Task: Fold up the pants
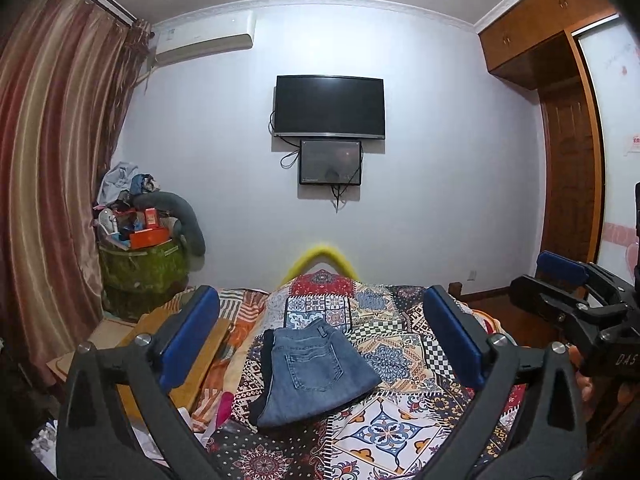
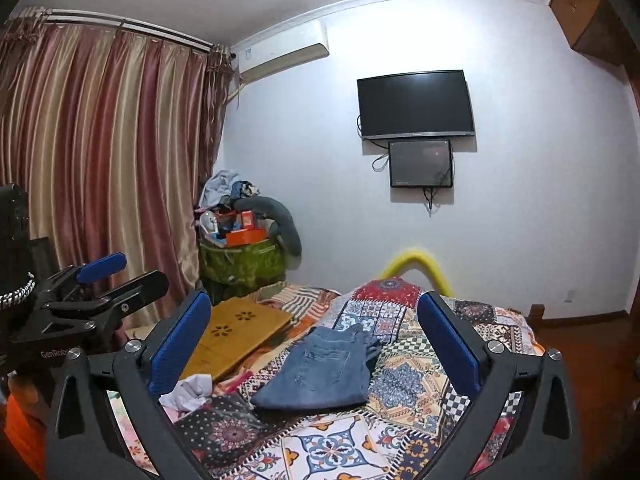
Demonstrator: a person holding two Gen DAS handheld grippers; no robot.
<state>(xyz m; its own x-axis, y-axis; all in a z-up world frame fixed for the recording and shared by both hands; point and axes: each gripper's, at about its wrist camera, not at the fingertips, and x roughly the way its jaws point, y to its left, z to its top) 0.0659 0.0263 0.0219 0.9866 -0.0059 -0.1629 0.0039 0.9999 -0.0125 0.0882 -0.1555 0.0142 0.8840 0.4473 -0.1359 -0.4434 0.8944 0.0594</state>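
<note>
Blue jeans (image 1: pixel 316 372) lie folded into a compact bundle on the patchwork bedspread (image 1: pixel 400 424), back pocket facing up. A dark garment edge shows along their left side. My left gripper (image 1: pixel 320 296) is open, its blue pads wide apart, with the jeans lying below and beyond them, untouched. In the right wrist view the same jeans (image 2: pixel 320 376) rest just ahead of my right gripper (image 2: pixel 314 299), which is also open and empty. Each gripper appears beside the other: the right gripper (image 1: pixel 560 276) at the right edge, the left gripper (image 2: pixel 108 276) at the left edge.
A wooden lap table (image 2: pixel 236 332) lies on the bed left of the jeans, with crumpled white cloth (image 2: pixel 188 394) near it. A green basket (image 1: pixel 140 272) piled with clutter stands by the curtain (image 1: pixel 48 160). A yellow padded rail (image 1: pixel 320 254) marks the bed's far end.
</note>
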